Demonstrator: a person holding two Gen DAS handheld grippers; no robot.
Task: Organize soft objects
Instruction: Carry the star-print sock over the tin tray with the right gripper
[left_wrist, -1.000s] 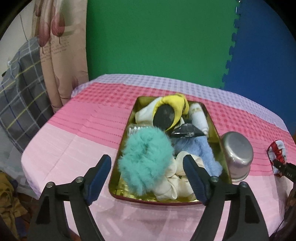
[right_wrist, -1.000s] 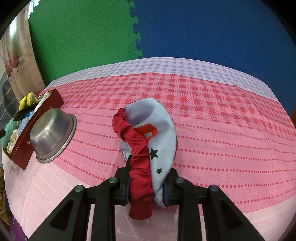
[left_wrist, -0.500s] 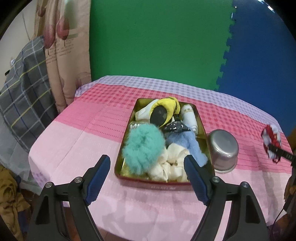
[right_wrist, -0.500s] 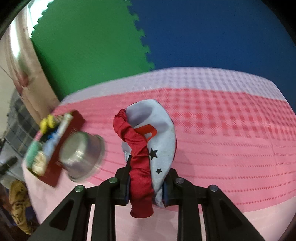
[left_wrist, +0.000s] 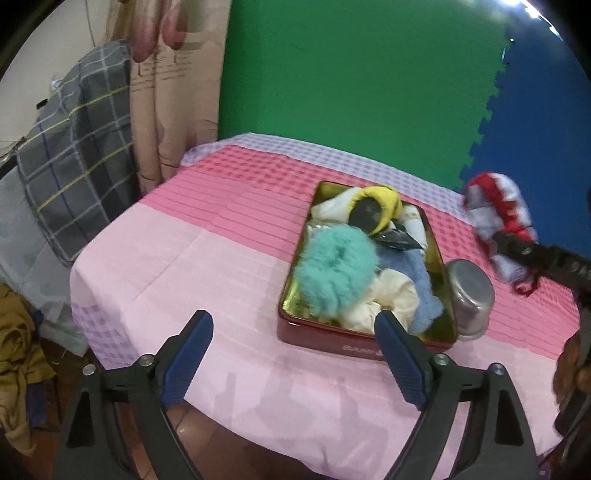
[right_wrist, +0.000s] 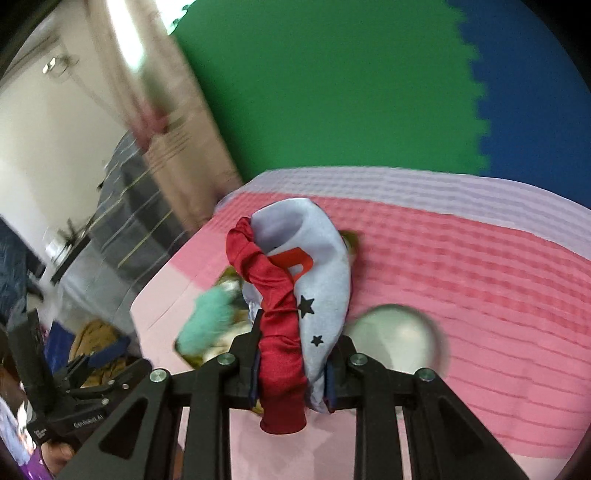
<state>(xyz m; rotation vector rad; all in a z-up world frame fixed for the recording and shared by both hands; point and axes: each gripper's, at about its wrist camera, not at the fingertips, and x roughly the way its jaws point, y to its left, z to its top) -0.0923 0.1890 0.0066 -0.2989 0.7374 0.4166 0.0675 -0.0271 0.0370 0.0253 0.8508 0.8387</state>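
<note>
Your right hand-held gripper (right_wrist: 290, 373) clamps the red-and-blue scrunchie (right_wrist: 295, 280) above the tin (left_wrist: 364, 341). Your left hand-held gripper (left_wrist: 293, 354) hangs wide apart, empty.

A red and pale-blue starred scrunchie (right_wrist: 295, 295) hangs above the tin (left_wrist: 364, 338) of soft items.

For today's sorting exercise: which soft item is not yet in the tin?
The red and pale-blue starred cloth, clamped in the right tongs above the table; the others lie in the tin.

1. The left gripper (left_wrist: 291, 354) hung above the table edge, jaws spread wide, holding nothing.
2. The right gripper (right_wrist: 291, 373), at its 3 o'clock, was raised and clamped on a scrunchie (right_wrist: 295, 295).
</note>
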